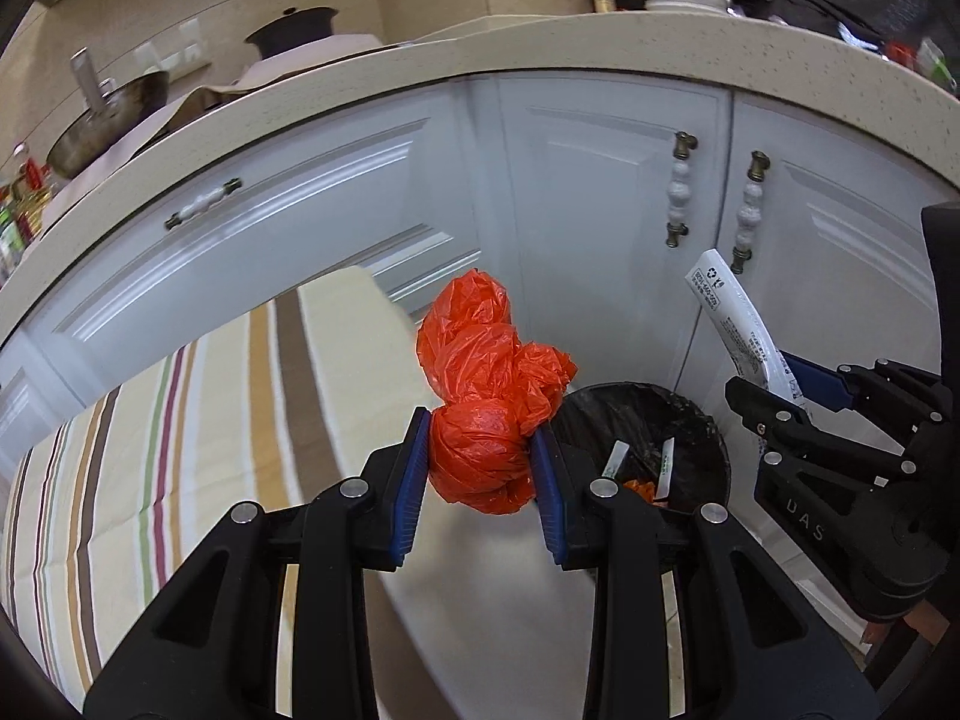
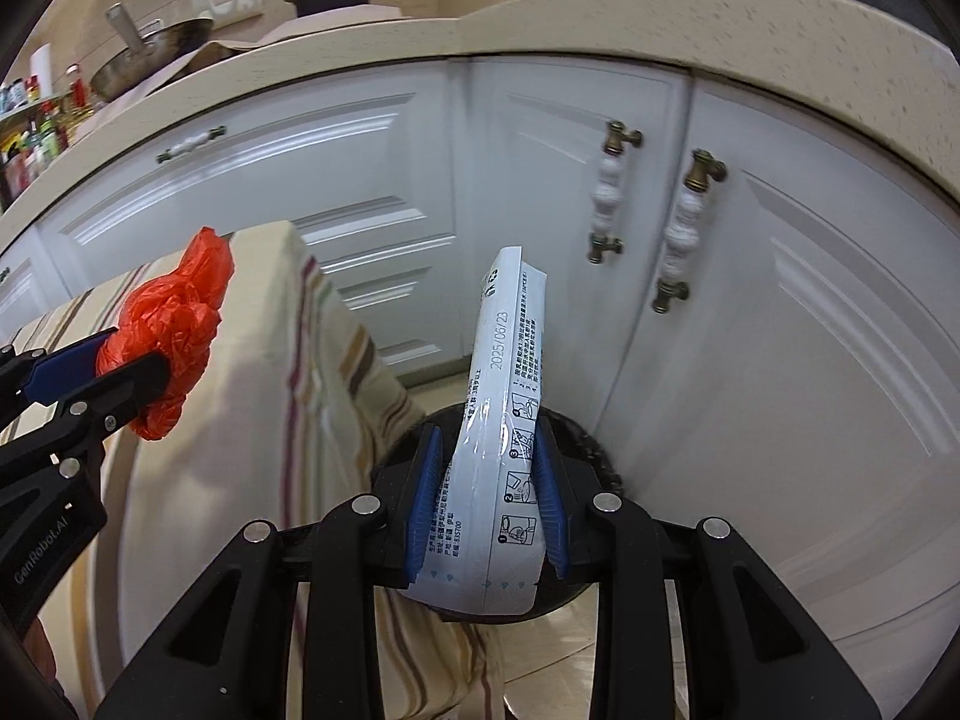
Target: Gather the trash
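Note:
My left gripper (image 1: 480,450) is shut on a crumpled red plastic bag (image 1: 480,384), whose upper folds stick out past the blue pads. It hangs past the table's corner, just left of a round black-lined bin (image 1: 690,438) on the floor with several scraps inside. My right gripper (image 2: 489,468) is shut on a white printed packet (image 2: 507,396) that stands up between its pads, above the bin's rim (image 2: 591,444). In the left wrist view the right gripper (image 1: 780,393) and its packet (image 1: 738,324) are at the right. The left gripper (image 2: 114,372) with the red bag (image 2: 174,324) shows at the left of the right wrist view.
A table with a striped cloth (image 1: 180,420) lies at the left, its corner close to the bin. White cabinet doors with beaded handles (image 1: 681,192) stand right behind the bin. The counter (image 1: 540,42) above carries a pan, a pot and bottles.

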Tool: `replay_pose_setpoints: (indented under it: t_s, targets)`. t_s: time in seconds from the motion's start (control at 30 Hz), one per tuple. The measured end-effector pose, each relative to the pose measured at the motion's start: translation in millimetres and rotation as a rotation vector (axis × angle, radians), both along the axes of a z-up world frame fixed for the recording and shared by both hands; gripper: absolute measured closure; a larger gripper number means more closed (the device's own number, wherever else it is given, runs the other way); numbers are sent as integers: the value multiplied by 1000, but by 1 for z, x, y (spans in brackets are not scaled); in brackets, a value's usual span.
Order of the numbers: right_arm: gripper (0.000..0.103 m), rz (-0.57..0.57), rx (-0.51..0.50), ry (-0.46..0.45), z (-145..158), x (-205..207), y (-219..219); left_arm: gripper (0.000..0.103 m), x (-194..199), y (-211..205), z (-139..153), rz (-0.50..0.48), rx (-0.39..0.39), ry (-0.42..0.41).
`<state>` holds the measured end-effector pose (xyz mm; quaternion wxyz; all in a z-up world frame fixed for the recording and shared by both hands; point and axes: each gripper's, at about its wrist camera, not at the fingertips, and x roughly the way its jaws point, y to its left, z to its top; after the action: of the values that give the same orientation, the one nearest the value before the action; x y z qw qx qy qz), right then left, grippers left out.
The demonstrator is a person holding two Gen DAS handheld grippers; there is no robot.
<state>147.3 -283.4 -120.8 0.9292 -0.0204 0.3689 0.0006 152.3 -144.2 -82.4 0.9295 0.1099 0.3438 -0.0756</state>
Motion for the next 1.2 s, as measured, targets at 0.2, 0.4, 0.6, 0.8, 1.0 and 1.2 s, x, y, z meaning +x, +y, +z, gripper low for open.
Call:
replay_pose_setpoints:
  t_s: [0.2,0.4,0.6,0.8,1.0,1.2]
  targets:
    - [72,-18,-13,12,-8,11,-13,71,18,-26,-11,-30,36,14]
    - [56,-36,-14,13,-15,21,-21,63,32,-33,-22,-27,53,27]
    - [56,-40,-6,10,-14,22,-23,50,32,-28,-21,-4,45,24]
    - [54,-53,7,5,-10,18,-23,45,27,-21,-17,9,19,23]
    - [53,-61,16,-6,-3,8,-21,44,18,-14,-8,14,0,10]
    - [52,-61,30,-38,12,-5,-15,43,5,-2,5,27,-29,-9]
